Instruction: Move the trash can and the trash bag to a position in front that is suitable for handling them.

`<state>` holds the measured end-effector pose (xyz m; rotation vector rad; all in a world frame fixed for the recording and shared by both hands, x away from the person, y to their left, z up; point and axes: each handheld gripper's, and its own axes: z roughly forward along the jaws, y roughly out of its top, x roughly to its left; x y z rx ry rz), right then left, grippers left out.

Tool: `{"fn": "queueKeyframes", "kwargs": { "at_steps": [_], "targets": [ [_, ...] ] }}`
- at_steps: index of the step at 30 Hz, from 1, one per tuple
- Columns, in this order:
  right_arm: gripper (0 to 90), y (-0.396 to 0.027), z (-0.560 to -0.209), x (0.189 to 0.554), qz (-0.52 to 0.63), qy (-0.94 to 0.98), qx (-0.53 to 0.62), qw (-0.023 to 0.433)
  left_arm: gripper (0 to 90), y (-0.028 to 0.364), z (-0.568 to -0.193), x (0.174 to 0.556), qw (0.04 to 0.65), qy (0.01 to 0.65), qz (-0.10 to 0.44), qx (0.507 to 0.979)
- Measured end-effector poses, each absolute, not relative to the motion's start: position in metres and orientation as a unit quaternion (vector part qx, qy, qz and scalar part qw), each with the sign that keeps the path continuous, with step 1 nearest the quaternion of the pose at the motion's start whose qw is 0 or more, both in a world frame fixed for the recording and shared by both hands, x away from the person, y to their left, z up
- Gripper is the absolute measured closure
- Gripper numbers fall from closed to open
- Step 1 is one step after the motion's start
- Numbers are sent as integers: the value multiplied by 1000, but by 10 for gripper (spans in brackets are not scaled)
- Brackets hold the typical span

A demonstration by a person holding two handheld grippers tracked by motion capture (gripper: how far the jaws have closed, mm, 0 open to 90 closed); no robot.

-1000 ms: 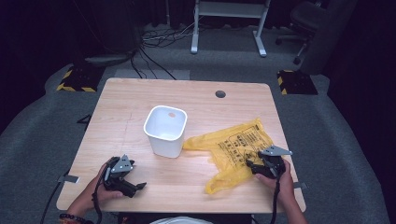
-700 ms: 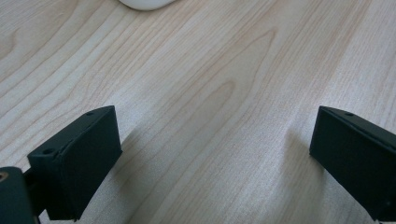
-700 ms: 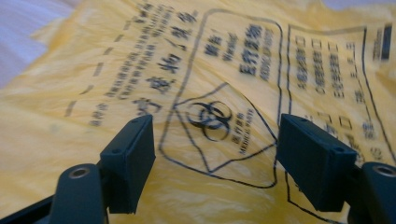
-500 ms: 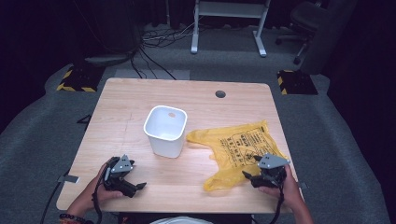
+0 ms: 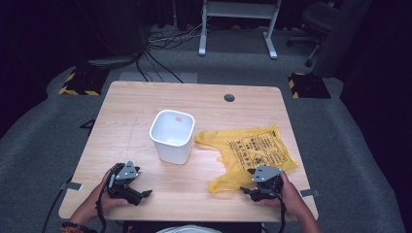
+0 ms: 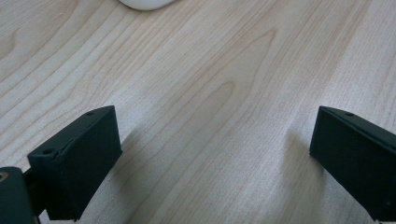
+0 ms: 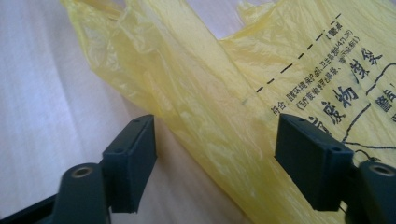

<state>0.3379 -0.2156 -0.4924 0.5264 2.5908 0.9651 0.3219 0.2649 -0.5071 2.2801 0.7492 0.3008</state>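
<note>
The right gripper [image 5: 250, 190] sits at the lower right of the high view, and it has pulled back toward the bottom edge since a second ago, when it was up over the middle of the yellow plastic bag [image 5: 252, 150]. Now it rests by the bag's near handle end. Its jaws have just been closing a little after a brief widening, but in the right gripper view they stand well apart, with the crumpled yellow film [image 7: 205, 107] running between them and neither pad pressing on it. So: open, nothing gripped.

The bag lies flat on the desk [image 5: 145, 102], right of centre in the high view, printed side up, and it looks more spread out than it did a second ago. Its left corner comes near the white bin [image 5: 172, 136], which stands upright in the middle of the frame, though I can't tell if they touch.

At the lower left, the left gripper [image 5: 138, 194] has not budged. In the left gripper view its jaws are spread wide over bare wood [image 6: 210, 93], holding nothing, with the bin's base [image 6: 144, 3] peeking in at the top edge.

My read: the right hand has backed off to line up on the handle strip. Next would be a pinch on that thin film, which may slip or bunch.
</note>
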Motion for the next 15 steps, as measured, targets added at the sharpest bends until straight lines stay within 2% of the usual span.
{"fn": "queueKeyframes", "kwargs": {
  "at_steps": [4, 8, 13, 15],
  "targets": [
    [436, -209, -492, 348, 337, 902, 216, 163, 19, 265, -507, 322, 354, 290, 116, 882],
    [564, -206, -491, 355, 338, 901, 235, 134, 19, 265, -507, 322, 354, 290, 116, 882],
    [755, -204, -490, 370, 331, 894, 265, 145, 19, 265, -507, 322, 353, 290, 116, 882],
    [775, -205, -491, 372, 333, 892, 269, 144, 19, 264, -507, 322, 355, 291, 112, 882]
  ]
}}
